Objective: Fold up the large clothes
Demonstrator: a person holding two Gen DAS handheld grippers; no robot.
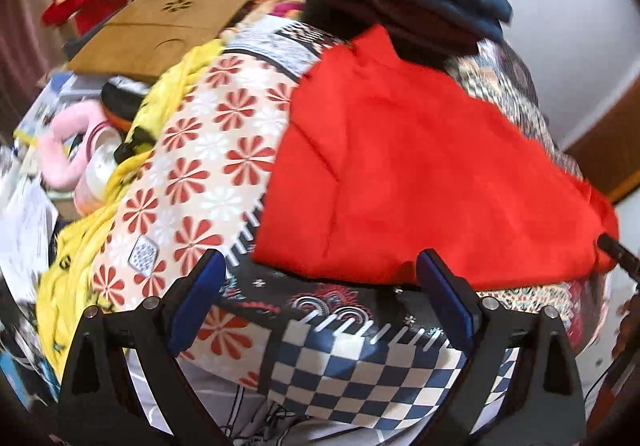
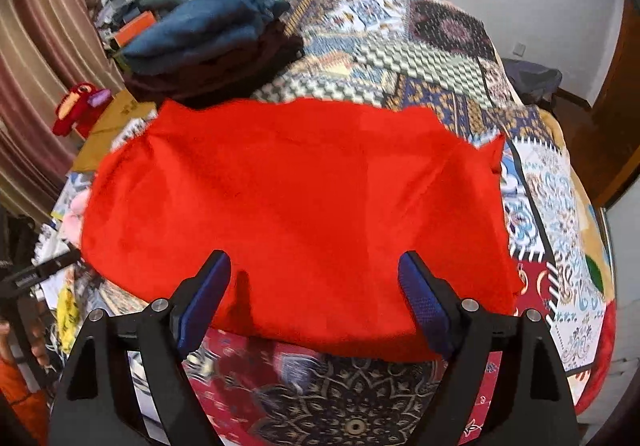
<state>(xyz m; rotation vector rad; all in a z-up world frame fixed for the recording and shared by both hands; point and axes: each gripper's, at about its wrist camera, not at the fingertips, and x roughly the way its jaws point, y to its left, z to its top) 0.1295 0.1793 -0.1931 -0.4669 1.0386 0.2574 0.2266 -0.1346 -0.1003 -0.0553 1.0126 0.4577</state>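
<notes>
**Q:** Now, where does the red garment (image 2: 296, 214) lie?

**A:** Spread flat on the patchwork quilt (image 2: 440, 58), as a broad folded panel with a crease running down its middle. Behind the garment, at its far left corner, sits a stack of folded clothes (image 2: 208, 50): a blue piece on top, dark maroon ones beneath. The stack's near edge touches or just overlaps the garment's far edge.

**Q:** How does the right gripper (image 2: 314, 266) stand?

**A:** Its jaws are wide apart, with blue pads (image 2: 202, 302) on both fingers. They straddle the garment's near edge, and nothing is pinched between them.

**Q:** And the left gripper (image 1: 318, 266)?

**A:** Likewise spread wide, holding nothing. It is at the garment's left near corner, over the quilt's checkered and flower-print patches. In the left wrist view the garment (image 1: 420, 174) fills the right half, and the stack (image 1: 412, 2) rises beyond it.

**Q:** What lies left of the garment?

**A:** A yellow cloth (image 1: 96, 242) bunches along the quilt's edge. Beyond it are a brown board (image 1: 164, 26) with flower-shaped cut-outs, a red plush toy (image 1: 86, 2) and a pink plush item (image 1: 64, 150) among loose papers.

**Q:** And to the right?

**A:** More of the quilt, then a white wall and a wooden door (image 2: 616, 106).
</notes>
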